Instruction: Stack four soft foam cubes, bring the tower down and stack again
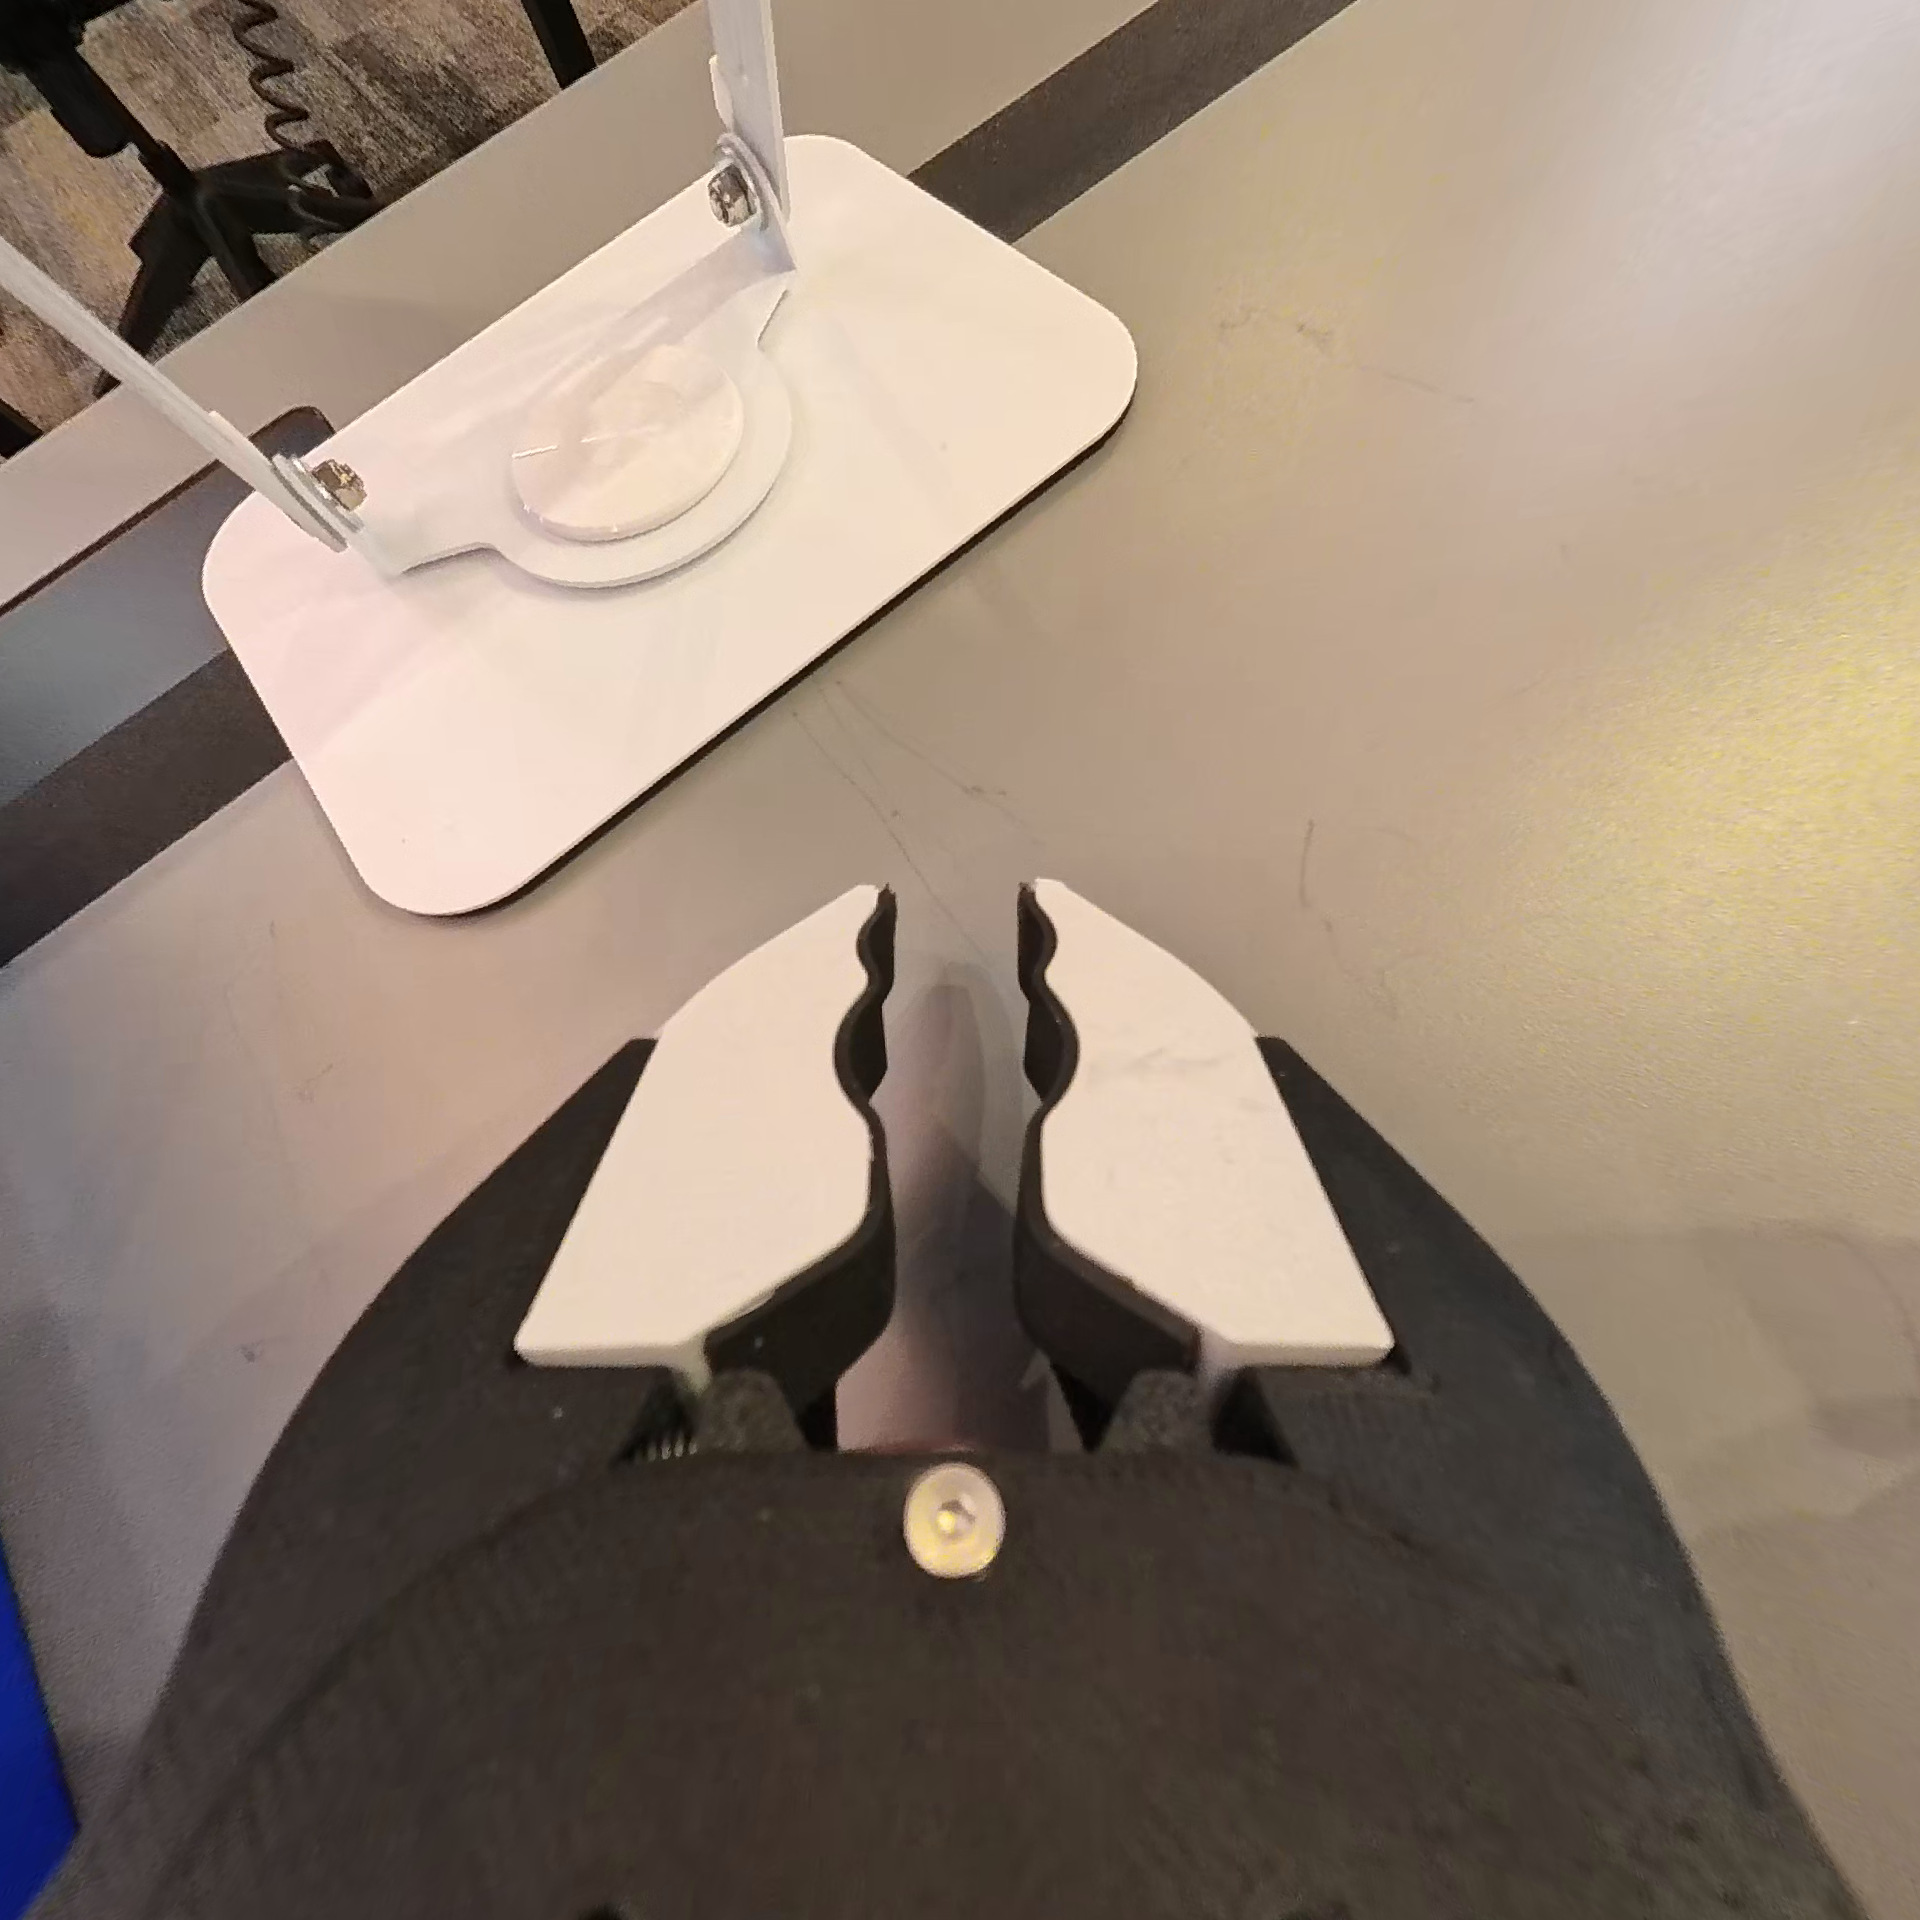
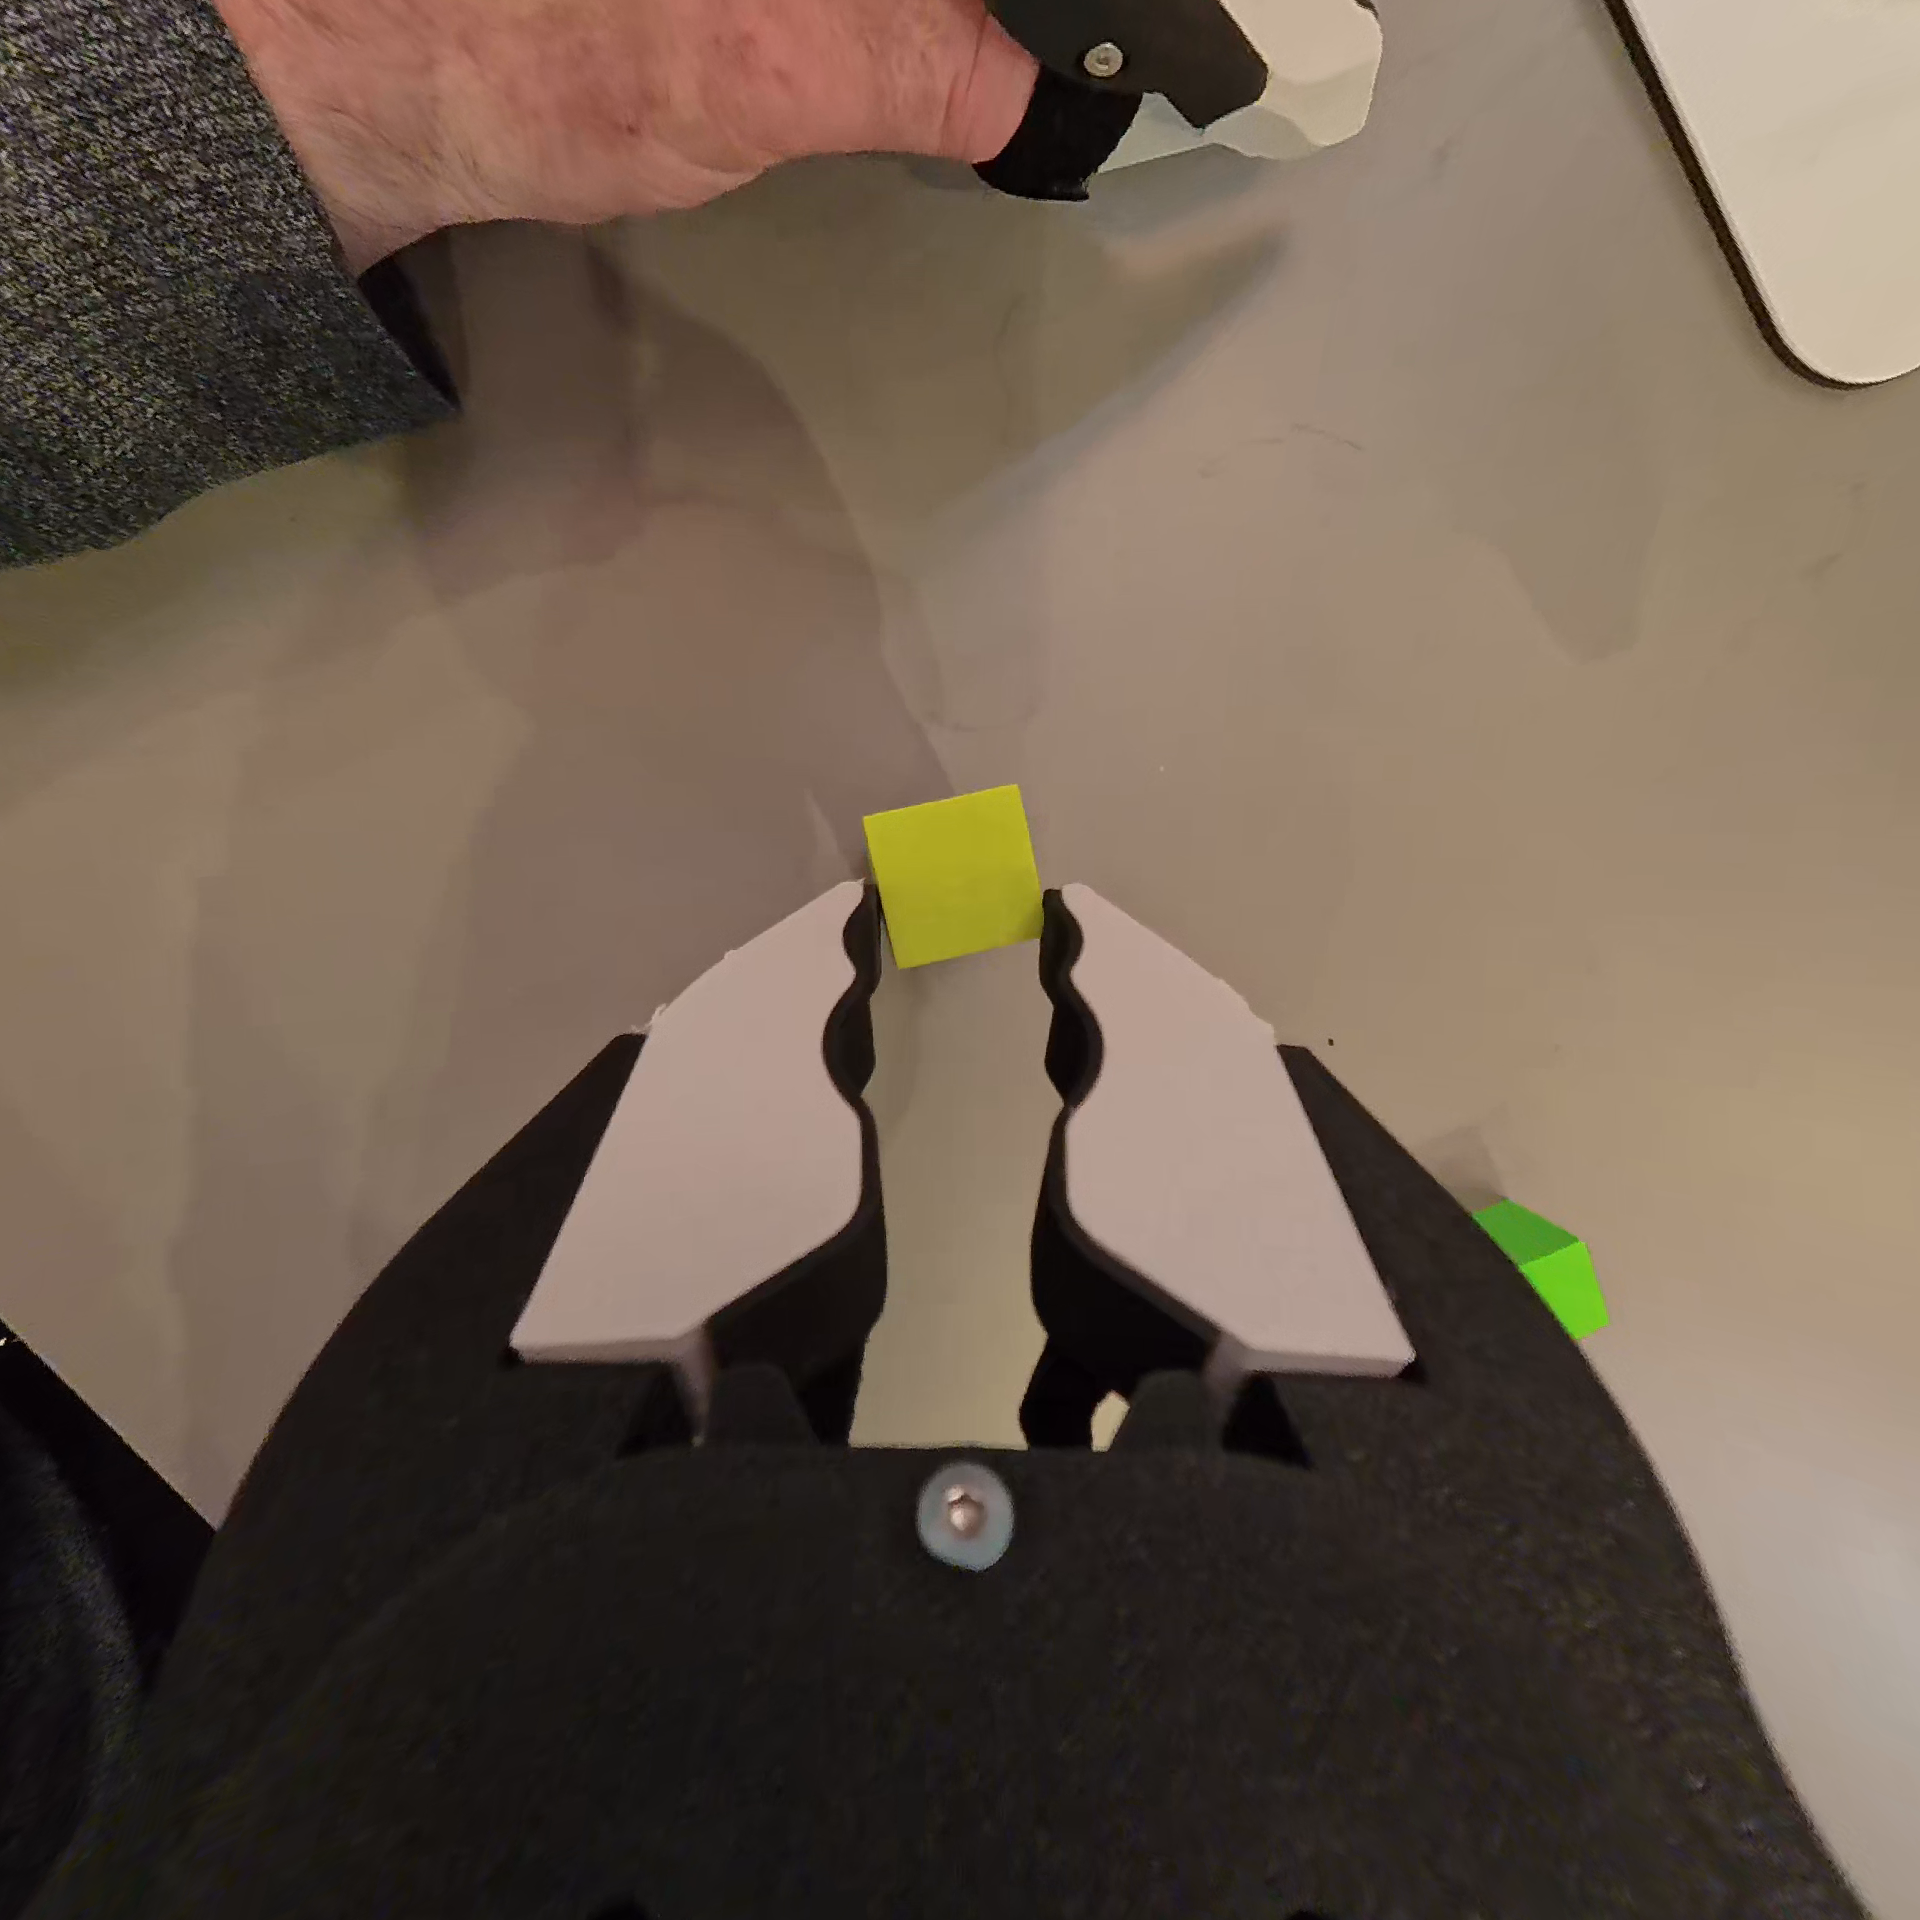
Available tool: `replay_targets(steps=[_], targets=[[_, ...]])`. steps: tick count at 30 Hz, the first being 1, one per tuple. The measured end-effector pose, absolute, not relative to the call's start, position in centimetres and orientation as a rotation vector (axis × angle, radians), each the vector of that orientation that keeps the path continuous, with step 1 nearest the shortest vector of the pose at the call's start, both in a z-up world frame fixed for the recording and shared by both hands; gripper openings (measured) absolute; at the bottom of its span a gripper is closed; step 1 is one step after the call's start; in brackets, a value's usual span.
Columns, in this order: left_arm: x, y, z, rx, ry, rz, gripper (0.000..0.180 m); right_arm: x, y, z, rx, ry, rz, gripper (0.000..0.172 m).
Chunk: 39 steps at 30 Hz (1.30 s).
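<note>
The right gripper is clamping a small yellow-green soft foam cube at its very fingertips, both black wavy pads pressing on the cube's sides; pinching it by the sides probably leaves the bottom face free for setting it square onto another cube. The cube seems to be hanging above the grey tabletop, though how high is unclear. 1 bright green foam cube is lying on the table just beside the gripper's right flank, half hidden by the black body. No tower or other cubes are showing in either view.

The left gripper is holding nothing, its jaws standing slightly apart over bare table, waiting near a white flat stand base. The person's hand is gripping it at the far side of the right wrist view. Between the 2 grippers the table is offering wide open room; the stand's edge and the table's rear edge are bounding it.
</note>
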<state>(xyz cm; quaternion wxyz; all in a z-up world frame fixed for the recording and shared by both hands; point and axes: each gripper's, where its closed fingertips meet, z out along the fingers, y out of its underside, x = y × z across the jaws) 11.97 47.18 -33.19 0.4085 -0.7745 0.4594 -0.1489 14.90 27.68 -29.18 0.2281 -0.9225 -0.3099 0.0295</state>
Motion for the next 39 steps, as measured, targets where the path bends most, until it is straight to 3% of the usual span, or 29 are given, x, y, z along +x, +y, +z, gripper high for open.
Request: replay_targets(steps=[30,39], targets=[[12.00,47.19,-33.20,-1.951,1.160,-0.374,0.022,14.83,27.84,-29.32,-2.542,-0.838,0.048,0.029],[12.01,47.15,-33.22,-1.951,1.162,-0.377,0.021,14.84,27.80,-28.80,-2.530,-0.825,0.057,0.045]])
